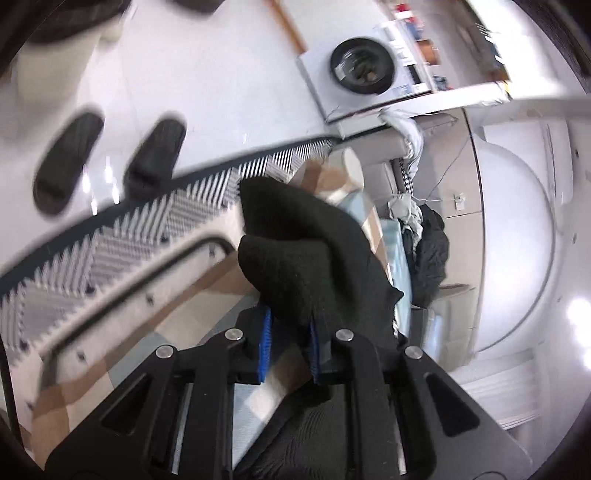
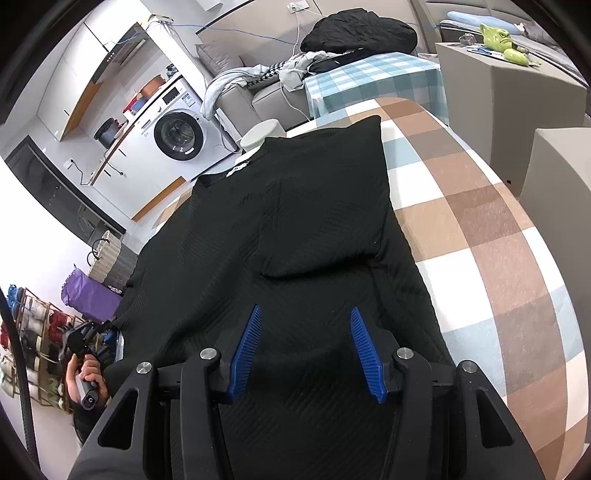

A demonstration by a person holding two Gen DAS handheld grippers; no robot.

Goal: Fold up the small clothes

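A black knit sweater (image 2: 229,229) lies flat on the table's brown, white and blue checked cloth (image 2: 480,221), collar at the far end. One sleeve (image 2: 332,192) is folded in over the body. My right gripper (image 2: 306,310) hovers open just over the near hem, its blue pads (image 2: 245,354) spread with only flat cloth beneath. In the left wrist view my left gripper (image 1: 290,332) is shut on a bunched part of the black sweater (image 1: 306,251), lifted off the checked cloth (image 1: 207,291). The right wrist view shows the left gripper (image 2: 86,339) at the sweater's left edge, held by a hand (image 2: 86,373).
Beyond the table stand a grey sofa (image 2: 258,96) piled with clothes (image 2: 358,33), a washing machine (image 2: 177,136) and a grey cabinet (image 2: 498,81). A shoe rack (image 2: 33,343) and a purple bag (image 2: 88,295) sit at the left. Black slippers (image 1: 155,155) lie by a patterned mat (image 1: 147,229).
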